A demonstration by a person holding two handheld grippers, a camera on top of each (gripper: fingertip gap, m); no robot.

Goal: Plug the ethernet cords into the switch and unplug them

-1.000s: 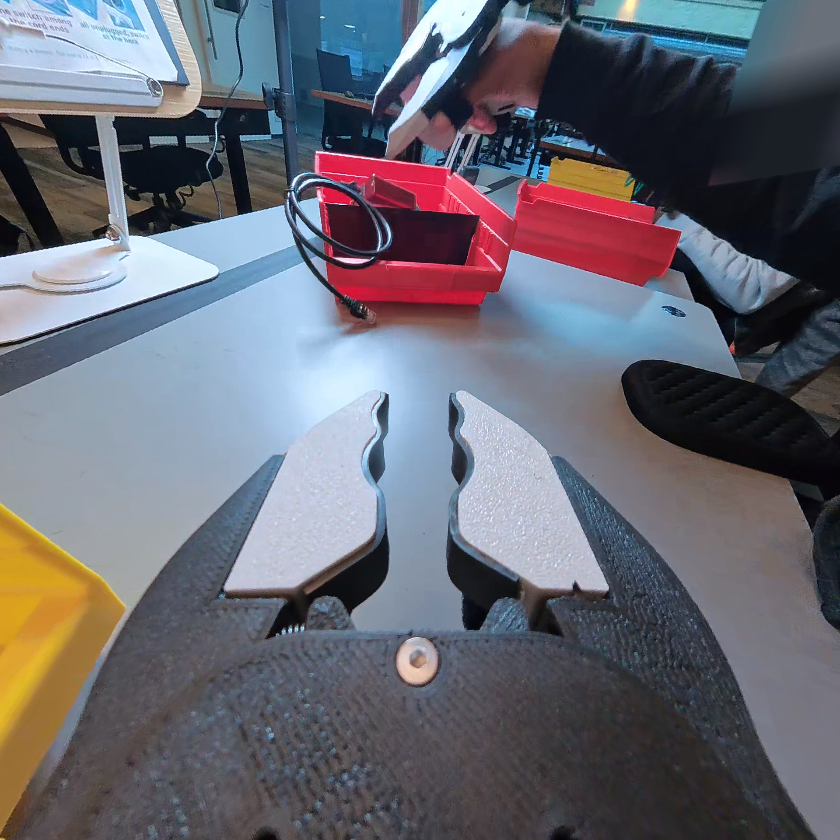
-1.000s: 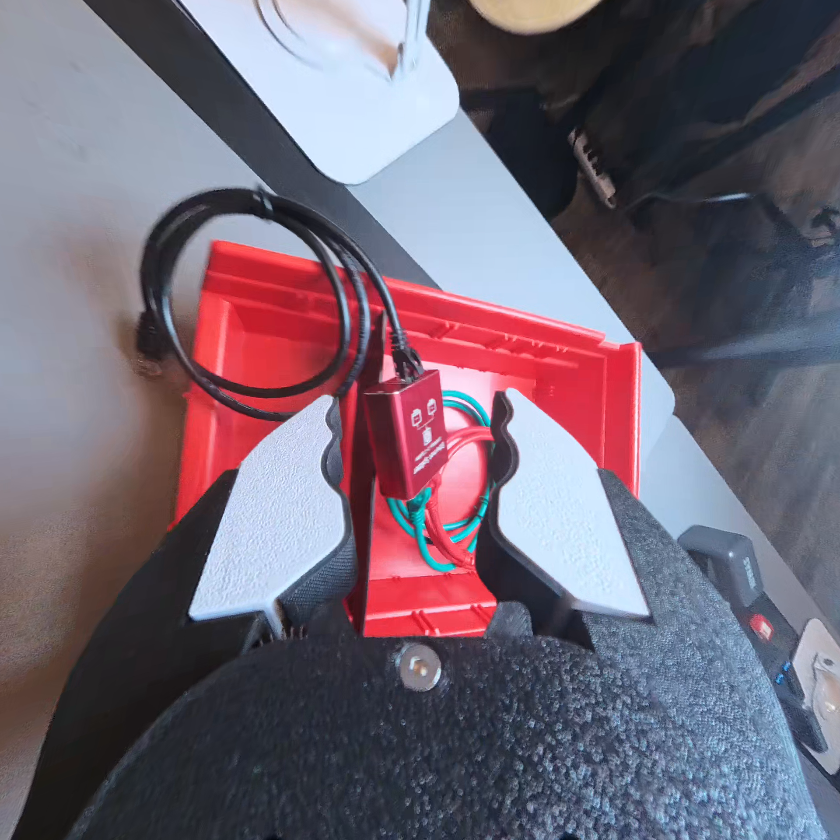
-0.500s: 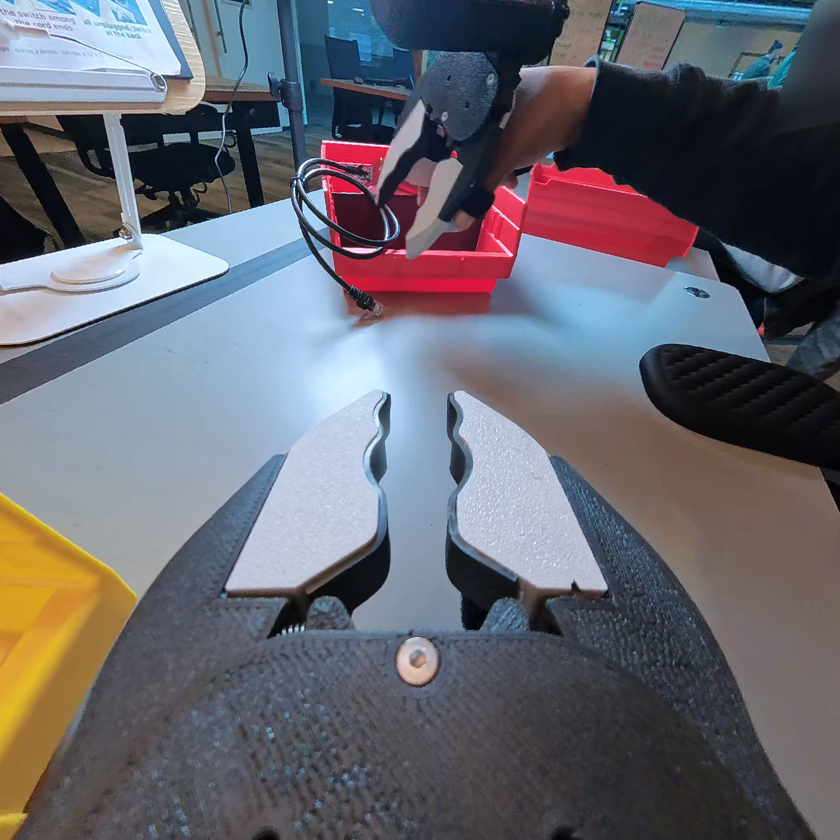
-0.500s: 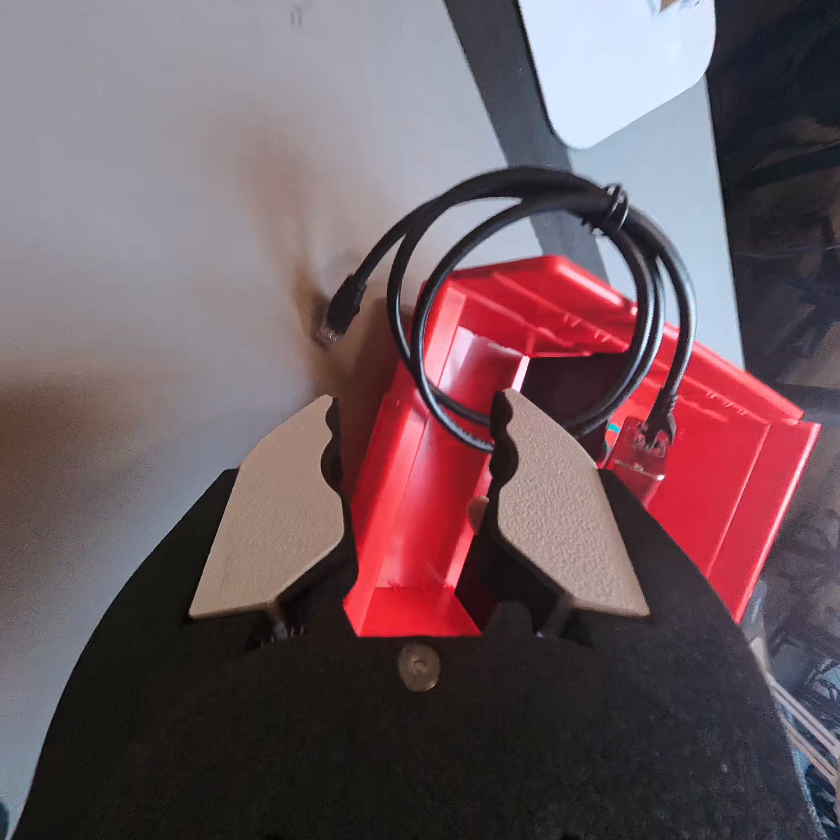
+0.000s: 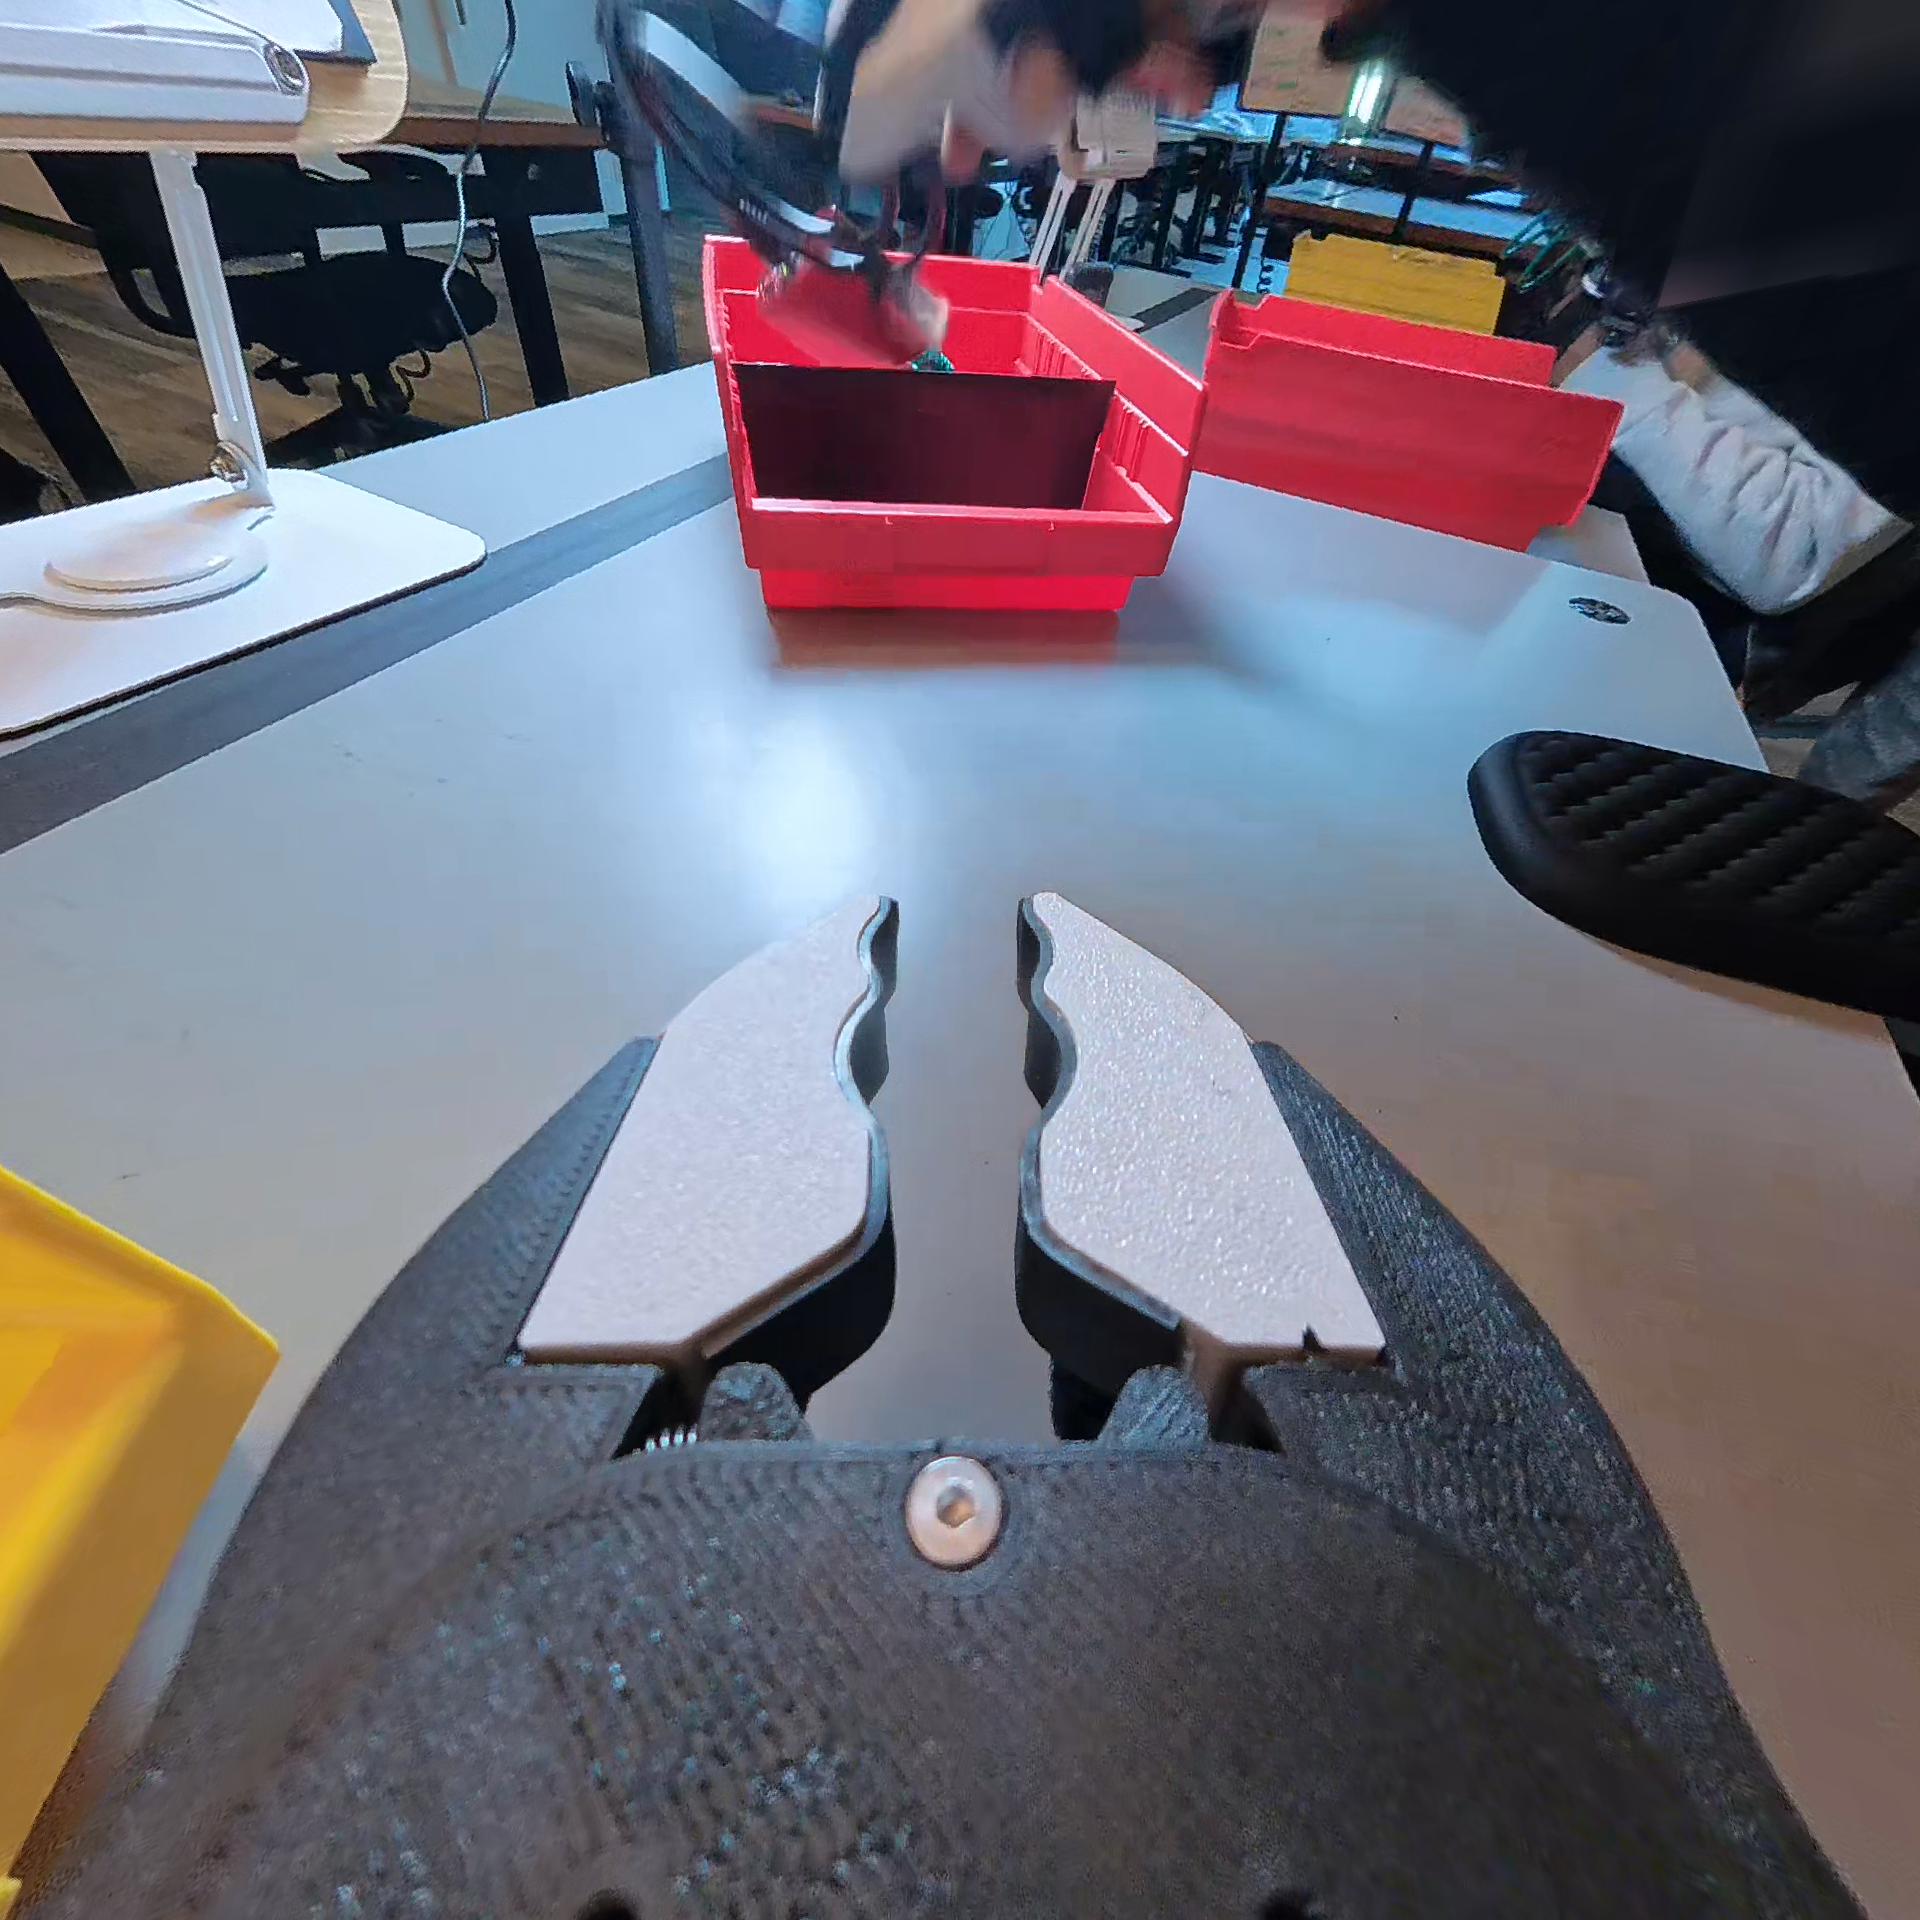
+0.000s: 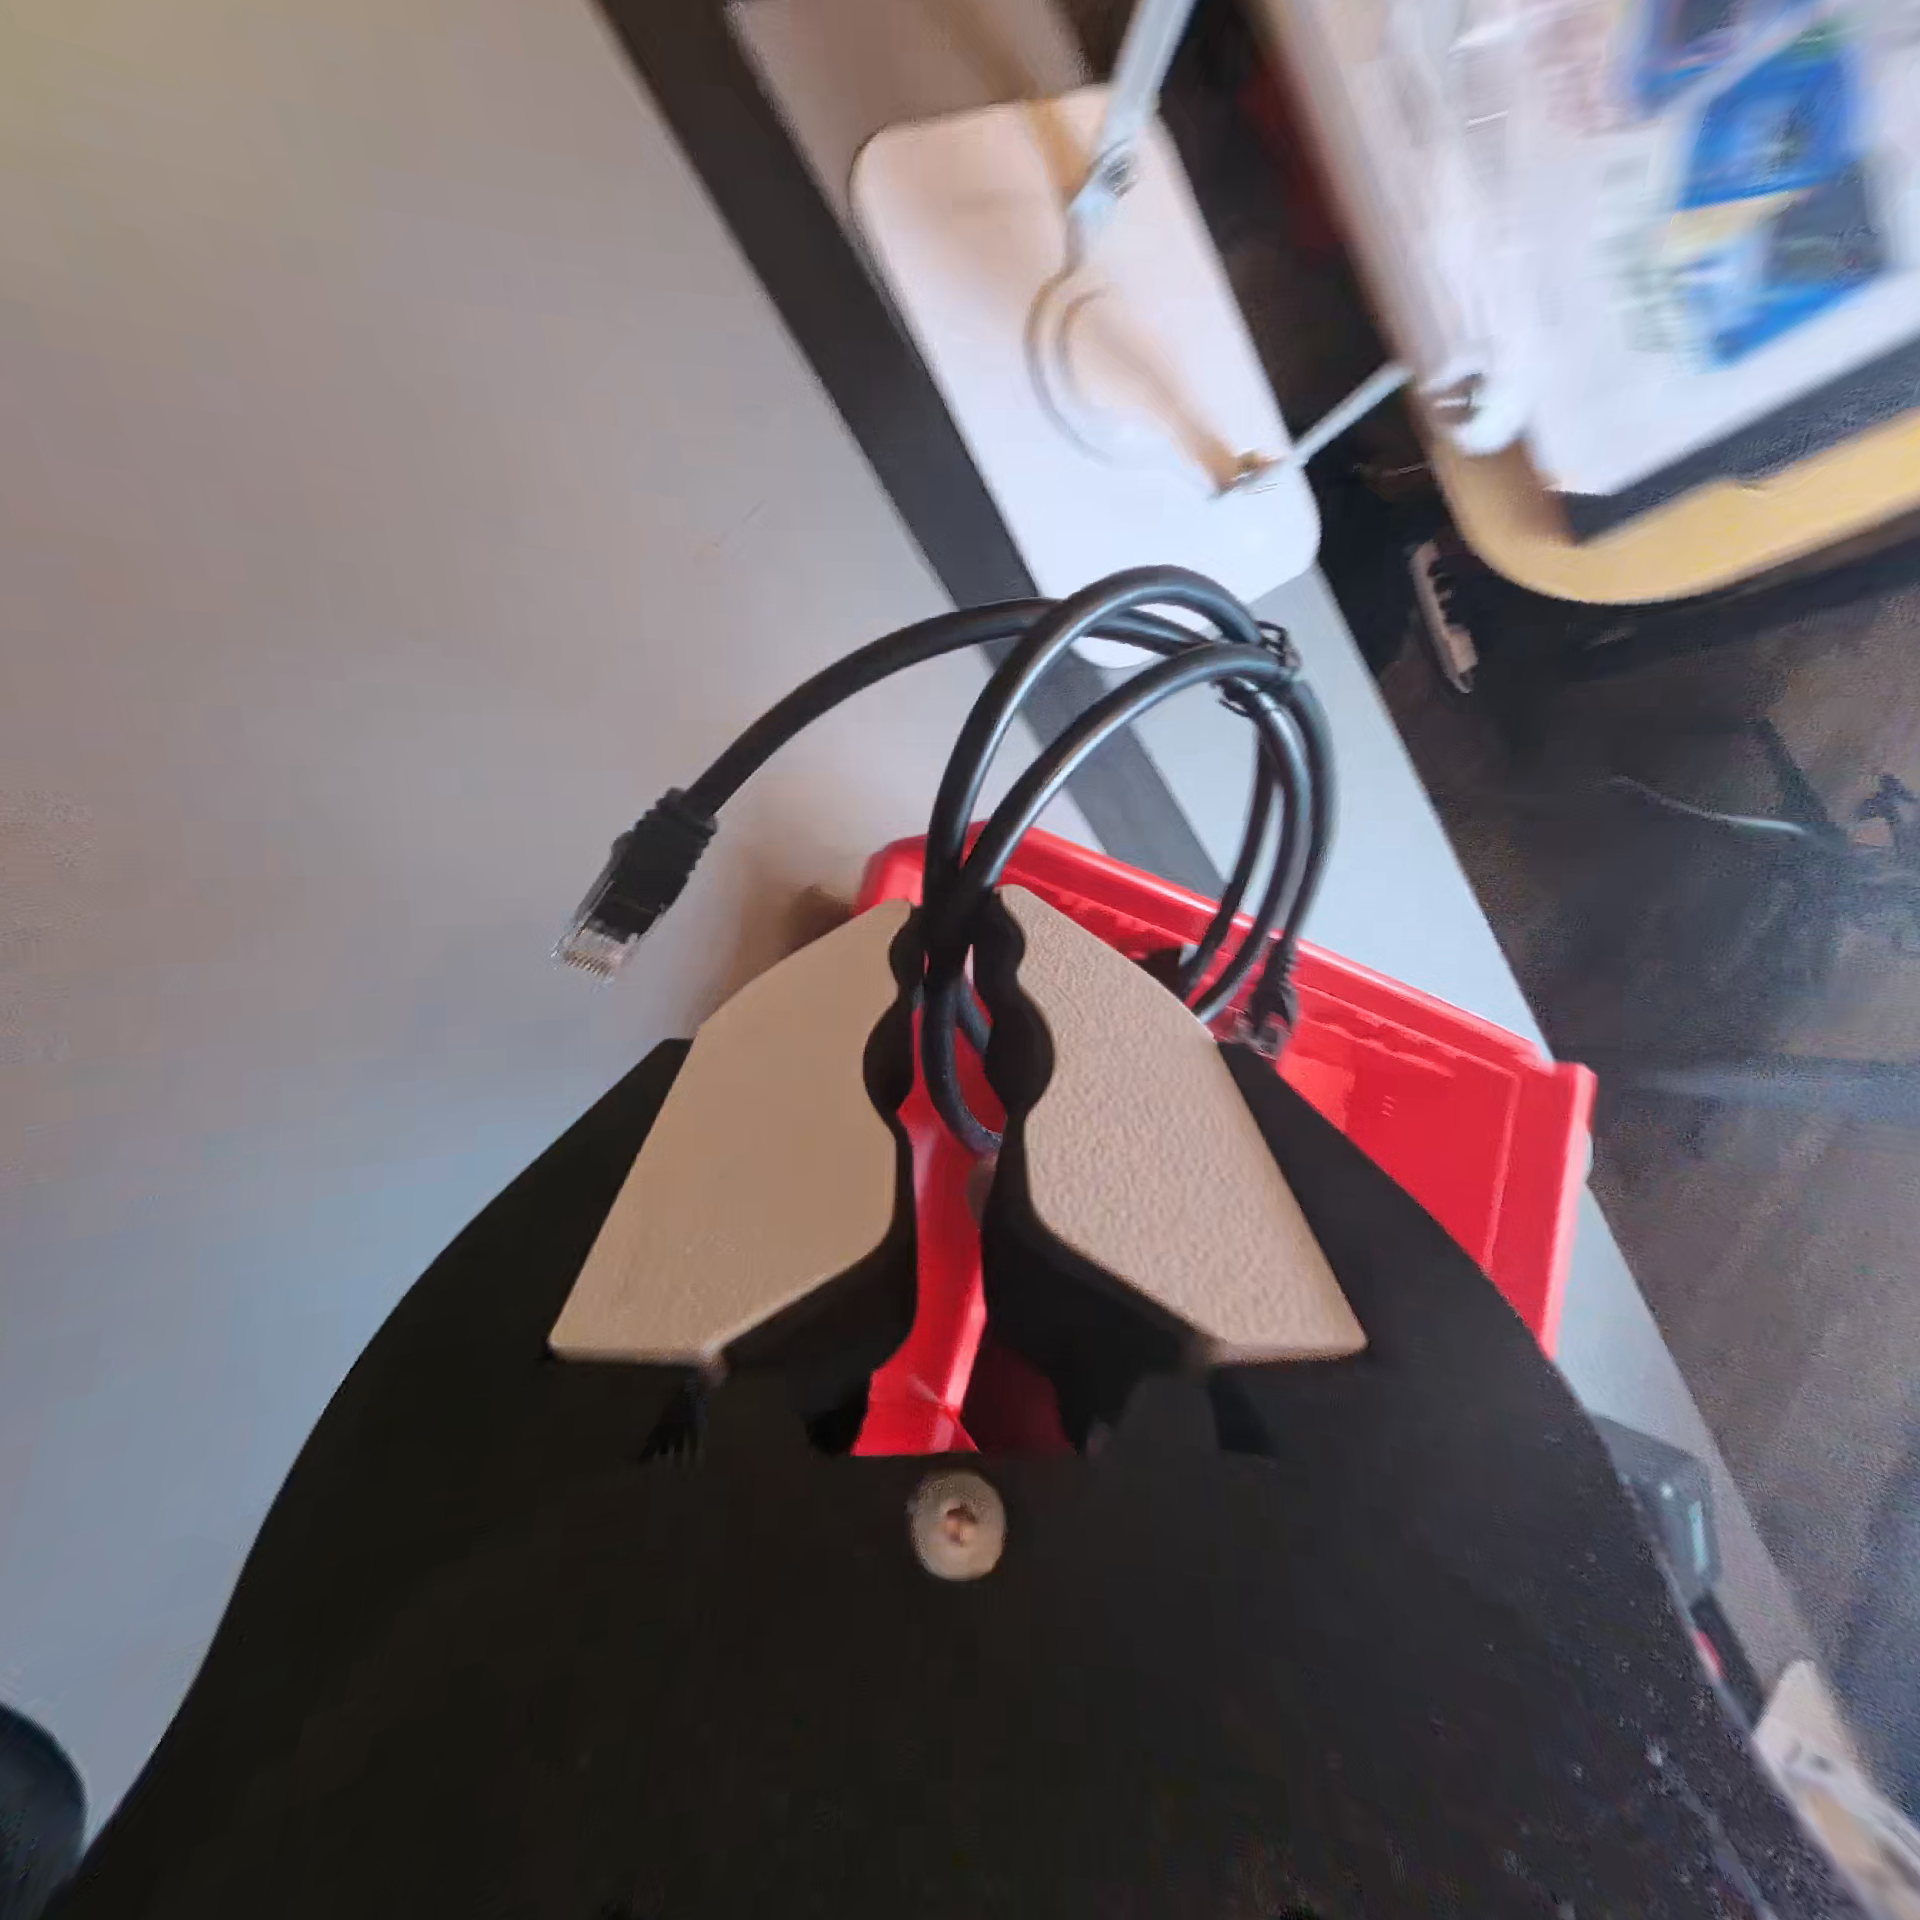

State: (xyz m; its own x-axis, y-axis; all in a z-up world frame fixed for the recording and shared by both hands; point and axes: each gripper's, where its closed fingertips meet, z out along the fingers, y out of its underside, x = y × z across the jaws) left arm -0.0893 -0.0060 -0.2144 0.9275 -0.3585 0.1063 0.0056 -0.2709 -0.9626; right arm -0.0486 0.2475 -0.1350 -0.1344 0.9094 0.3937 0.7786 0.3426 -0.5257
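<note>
My right gripper [image 6: 956,904] is shut on the coiled black ethernet cord [image 6: 1288,748] and holds it above the red bin [image 6: 1434,1122]. The cord's free plug [image 6: 623,894] hangs in the air to the left. Its other plug [image 6: 1268,1013] drops behind my right finger. In the left wrist view the right gripper [image 5: 935,94] is a blur above the red bin [image 5: 935,540], and the red switch [image 5: 805,296] dangles from the cord over the bin's back. A bit of green cord [image 5: 930,362] shows inside. My left gripper [image 5: 956,914] is open and empty, low over the grey table [image 5: 520,883].
A second red bin [image 5: 1392,416] stands behind to the right. A yellow bin [image 5: 83,1455] is at my near left. A white stand base [image 5: 156,582] holding a tilted board sits at the left. A black padded armrest [image 5: 1714,862] juts over the table's right edge. My hands' fingertips stand some 25 cm from each other.
My right gripper has closed on the black cord coil and lifted it off the bin's edge and the table. The switch has risen with it. My left gripper has stayed put.
</note>
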